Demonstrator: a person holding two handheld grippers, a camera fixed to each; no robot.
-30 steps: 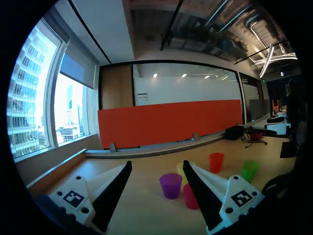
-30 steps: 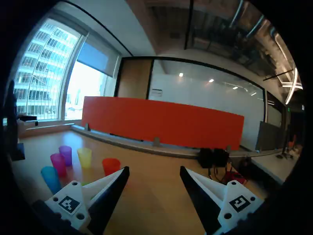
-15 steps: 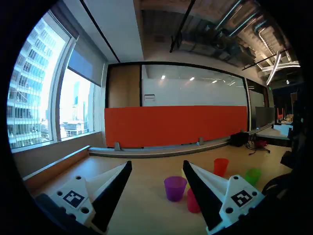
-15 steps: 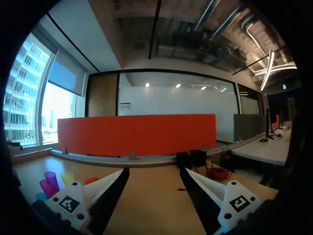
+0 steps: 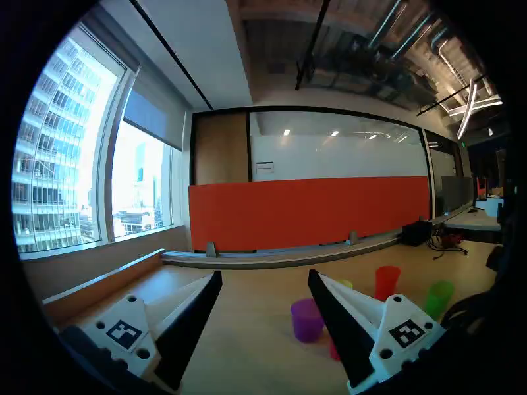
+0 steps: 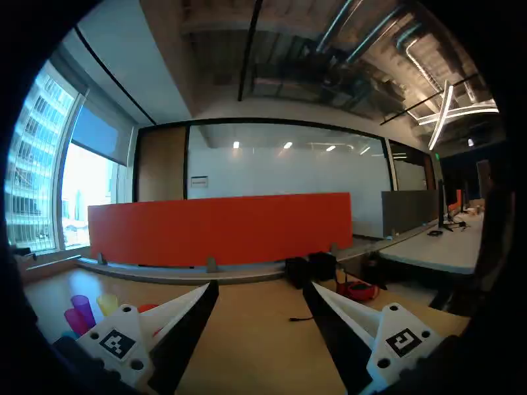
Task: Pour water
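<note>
1. Five plastic cups stand upright in a loose group on the pale wooden worktop (image 5: 257, 342). In the left gripper view, the purple cup (image 5: 307, 320) is nearest, just beside the inner edge of the claw's right-hand finger.
2. A pink cup (image 5: 334, 350) shows only as a sliver behind that finger. The rim of a yellow cup (image 5: 344, 284) peeks over its top edge.
3. Further right, the orange cup (image 5: 387, 282) and the green cup (image 5: 439, 297) stand near each other but apart. Whether any cup holds water cannot be told.
4. In the right gripper view the group sits at the far lower left. The purple cup (image 6: 83, 307) and pink cup (image 6: 73, 321) are close together, with the yellow cup (image 6: 107, 303) beside them. The orange cup (image 6: 146, 307) is mostly hidden behind the claw's left-hand finger.
5. The left claw (image 5: 263, 273) is spread wide with nothing between its fingers, and it points across the worktop towards the cups.
6. The right claw (image 6: 259, 284) is also spread wide and grips nothing. It faces bare worktop, with the cups well off to its left.
7. A long orange partition (image 5: 309, 210) runs along the back of the worktop. A black bag (image 6: 309, 268) sits near its foot, and a thin cable (image 6: 300, 319) lies on the wood in front.
8. Tall windows (image 5: 66, 178) line the left side of the room.
</note>
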